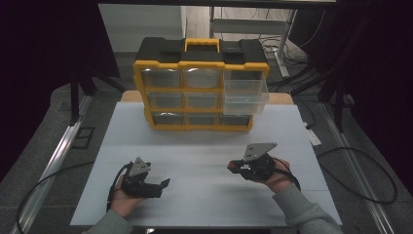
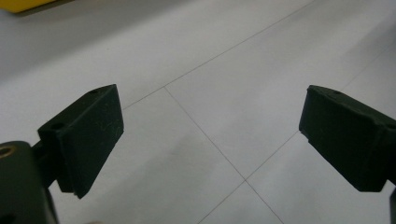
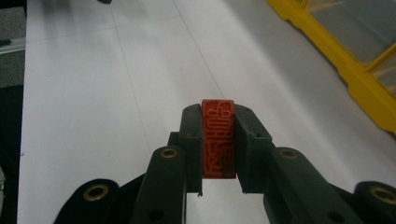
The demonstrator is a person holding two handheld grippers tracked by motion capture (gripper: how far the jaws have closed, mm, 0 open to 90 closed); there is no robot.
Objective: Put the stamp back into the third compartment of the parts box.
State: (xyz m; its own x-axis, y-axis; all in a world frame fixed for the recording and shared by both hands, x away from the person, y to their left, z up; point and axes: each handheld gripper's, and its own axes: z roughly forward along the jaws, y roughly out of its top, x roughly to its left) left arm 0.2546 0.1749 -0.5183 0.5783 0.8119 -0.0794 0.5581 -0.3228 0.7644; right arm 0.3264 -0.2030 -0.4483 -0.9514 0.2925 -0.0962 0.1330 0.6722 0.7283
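Two claws sit nearest, one in each hand, low over the white worktop (image 1: 204, 146). The left claw (image 1: 163, 184) has its jaws spread wide with bare worktop between them. The right claw (image 3: 218, 140) is clamped on one red block (image 3: 217, 139) with raised lettering, pinched between both pads and held above the worktop. Farther back stands one yellow-framed organiser (image 1: 200, 87) with a black top and nine clear drawers in three rows of three. One drawer (image 1: 245, 92), in the right column, is pulled out.
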